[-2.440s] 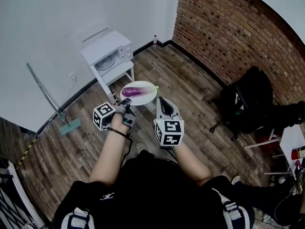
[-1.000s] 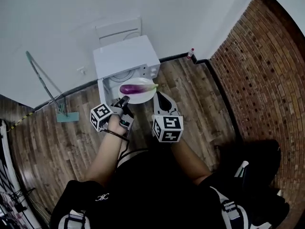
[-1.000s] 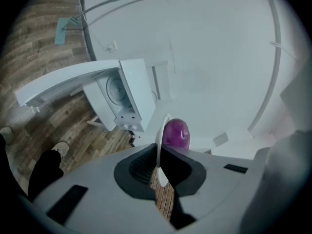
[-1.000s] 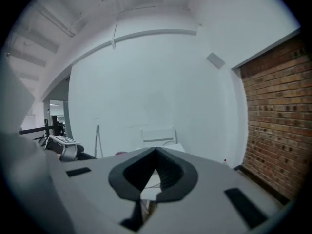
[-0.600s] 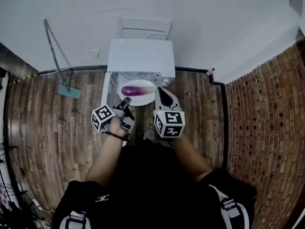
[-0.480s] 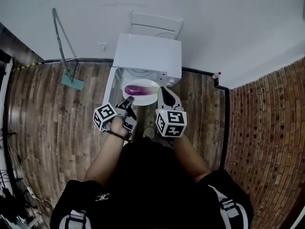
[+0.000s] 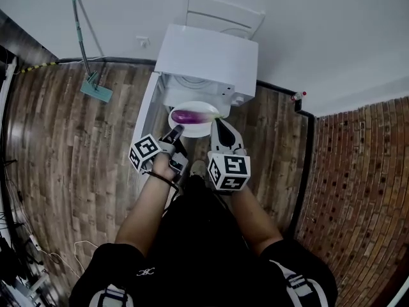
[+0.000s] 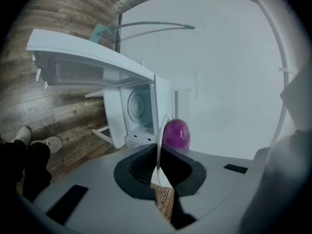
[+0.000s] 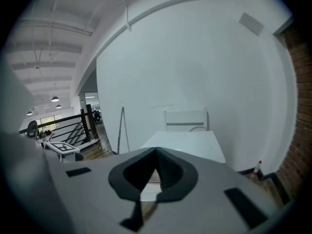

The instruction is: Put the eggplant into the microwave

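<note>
Wood floor (image 7: 64, 139); eggplant (image 7: 185, 116) on plate (image 7: 199, 131) before open microwave (image 7: 208, 53).

We count one eggplant (image 7: 187, 116), one plate (image 7: 193, 105), one microwave (image 7: 208, 59), one mop (image 7: 95, 89), one small bottle (image 7: 298, 96), and two grippers: the left gripper (image 7: 177, 130) and the right gripper (image 7: 217, 121).

The bare left forearm (image 7: 150, 203) and bare right forearm (image 7: 255, 213) reach forward side by side from the black-clad torso. The grey left gripper (image 7: 177, 130) is rolled onto its side, with its marker cube (image 7: 145, 153) outward. Its dark jaws pinch a thin white plate rim (image 8: 157, 133). The grey right gripper (image 7: 218, 121) points ahead and slightly down, with its jaws meeting tip to tip.
</note>
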`<state>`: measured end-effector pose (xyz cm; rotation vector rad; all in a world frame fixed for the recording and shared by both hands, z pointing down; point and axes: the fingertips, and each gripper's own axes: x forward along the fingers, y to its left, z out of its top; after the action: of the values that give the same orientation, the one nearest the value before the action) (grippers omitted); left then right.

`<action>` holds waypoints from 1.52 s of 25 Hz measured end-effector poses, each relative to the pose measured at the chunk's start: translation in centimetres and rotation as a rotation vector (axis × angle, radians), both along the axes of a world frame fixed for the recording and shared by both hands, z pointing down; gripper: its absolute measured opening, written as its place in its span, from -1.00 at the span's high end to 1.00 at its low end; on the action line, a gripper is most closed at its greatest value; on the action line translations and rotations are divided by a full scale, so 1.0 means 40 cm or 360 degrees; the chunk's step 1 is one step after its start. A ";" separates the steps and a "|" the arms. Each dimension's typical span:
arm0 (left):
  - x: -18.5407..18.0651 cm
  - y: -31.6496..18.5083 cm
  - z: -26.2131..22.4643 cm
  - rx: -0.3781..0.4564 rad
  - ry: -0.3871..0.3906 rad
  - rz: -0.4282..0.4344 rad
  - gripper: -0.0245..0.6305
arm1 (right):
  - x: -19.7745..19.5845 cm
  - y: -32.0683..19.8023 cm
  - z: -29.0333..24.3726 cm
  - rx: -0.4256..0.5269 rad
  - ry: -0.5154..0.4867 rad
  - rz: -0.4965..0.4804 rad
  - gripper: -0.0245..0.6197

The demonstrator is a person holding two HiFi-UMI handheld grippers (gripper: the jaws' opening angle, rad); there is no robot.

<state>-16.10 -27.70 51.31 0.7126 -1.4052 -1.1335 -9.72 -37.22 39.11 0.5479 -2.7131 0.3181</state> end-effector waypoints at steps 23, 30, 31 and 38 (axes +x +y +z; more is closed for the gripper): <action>-0.196 -0.296 0.652 0.0142 -0.0208 -0.0074 0.87 | -0.074 -0.212 0.773 0.0076 -0.0213 0.0047 0.90; -0.230 -0.307 0.669 0.0131 -0.0211 -0.0141 0.87 | -0.039 -0.217 0.815 0.0038 -0.0182 0.0047 0.90; -0.242 -0.312 0.669 0.0122 -0.0214 -0.0147 0.87 | -0.036 -0.218 0.812 0.0044 -0.0180 0.0042 0.90; -0.330 -0.373 0.641 0.0089 -0.0268 -0.0183 0.87 | 0.010 -0.246 0.804 0.0090 -0.0176 0.0056 0.90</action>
<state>-29.29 -42.64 76.97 0.7902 -1.5781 -1.2293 -9.32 -47.05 71.26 0.6118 -2.8290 0.2891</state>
